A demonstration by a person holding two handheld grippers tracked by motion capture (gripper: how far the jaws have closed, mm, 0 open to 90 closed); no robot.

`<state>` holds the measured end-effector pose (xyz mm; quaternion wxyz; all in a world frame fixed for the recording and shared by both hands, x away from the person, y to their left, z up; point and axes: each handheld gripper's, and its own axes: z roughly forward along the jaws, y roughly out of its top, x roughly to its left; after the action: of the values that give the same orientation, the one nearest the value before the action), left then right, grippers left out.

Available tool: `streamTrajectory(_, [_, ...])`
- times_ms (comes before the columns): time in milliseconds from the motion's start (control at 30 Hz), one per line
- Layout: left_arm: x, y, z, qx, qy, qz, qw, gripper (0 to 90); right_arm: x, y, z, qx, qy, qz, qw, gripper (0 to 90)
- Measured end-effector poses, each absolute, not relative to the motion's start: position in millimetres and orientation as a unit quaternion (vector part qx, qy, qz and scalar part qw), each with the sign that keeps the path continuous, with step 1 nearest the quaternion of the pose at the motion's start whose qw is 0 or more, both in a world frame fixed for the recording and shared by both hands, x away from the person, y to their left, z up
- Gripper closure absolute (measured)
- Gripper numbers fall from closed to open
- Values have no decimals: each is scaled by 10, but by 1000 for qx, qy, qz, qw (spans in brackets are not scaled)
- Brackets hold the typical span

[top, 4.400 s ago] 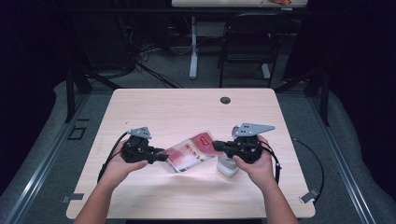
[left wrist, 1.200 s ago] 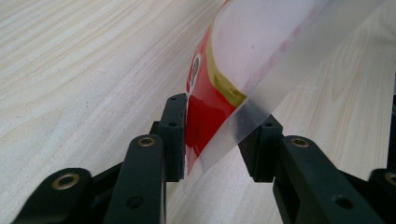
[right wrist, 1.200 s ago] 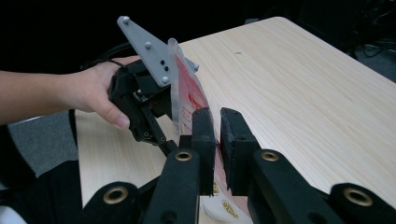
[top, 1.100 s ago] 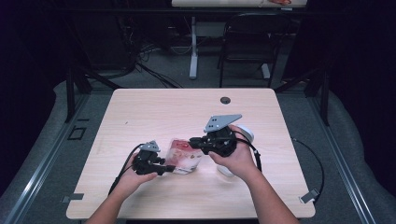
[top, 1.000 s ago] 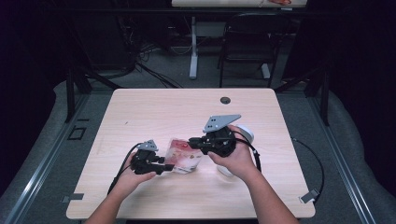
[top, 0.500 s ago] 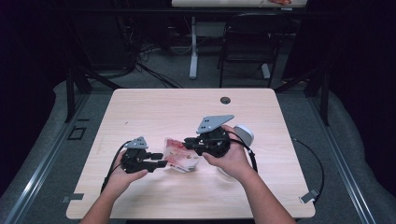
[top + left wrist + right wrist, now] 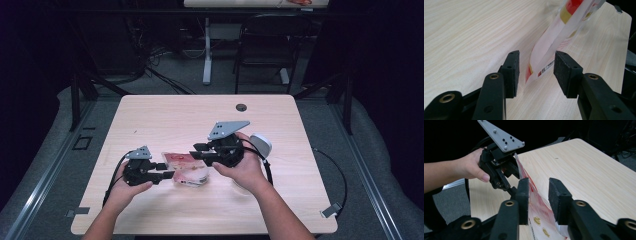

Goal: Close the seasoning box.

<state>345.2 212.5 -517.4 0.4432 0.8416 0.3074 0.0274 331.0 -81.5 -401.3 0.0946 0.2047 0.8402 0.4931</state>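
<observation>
Over the wooden table (image 7: pixel 165 115), near its front edge, sits a red and white plastic pouch (image 7: pixel 187 169), held up between two hand-held grippers. At its left end, left gripper (image 7: pixel 167 175), jaws a fair way apart and just been opening; in the left gripper view the pouch's edge (image 7: pixel 544 60) stands in the gap between the pads (image 7: pixel 513 72), no pressing visible on either side. At the other end, right gripper (image 7: pixel 197 152), raised a little above the table; in the right gripper view its jaws straddle the pouch's upper edge (image 7: pixel 534 200), having just been opening, left pad (image 7: pixel 523 195) right against the film, right pad clear of it, so nothing clamped. Beyond, in that same view, the left gripper (image 7: pixel 510 173) and the left hand (image 7: pixel 471 166) gripping its body. Just behind the right hand (image 7: pixel 245 167) on the table, a white roundish object (image 7: pixel 261 144), too partly hidden to tell what. Farther back near the far edge, a small dark round cap (image 7: pixel 241 107) set in the tabletop
</observation>
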Motion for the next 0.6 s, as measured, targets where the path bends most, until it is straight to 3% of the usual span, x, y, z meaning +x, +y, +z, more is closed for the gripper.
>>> streamTrajectory(600, [3401, 2379, -4975, 817, 324, 35, 475, 535, 3205, -988, -3857, 232, 819, 509, 131, 534])
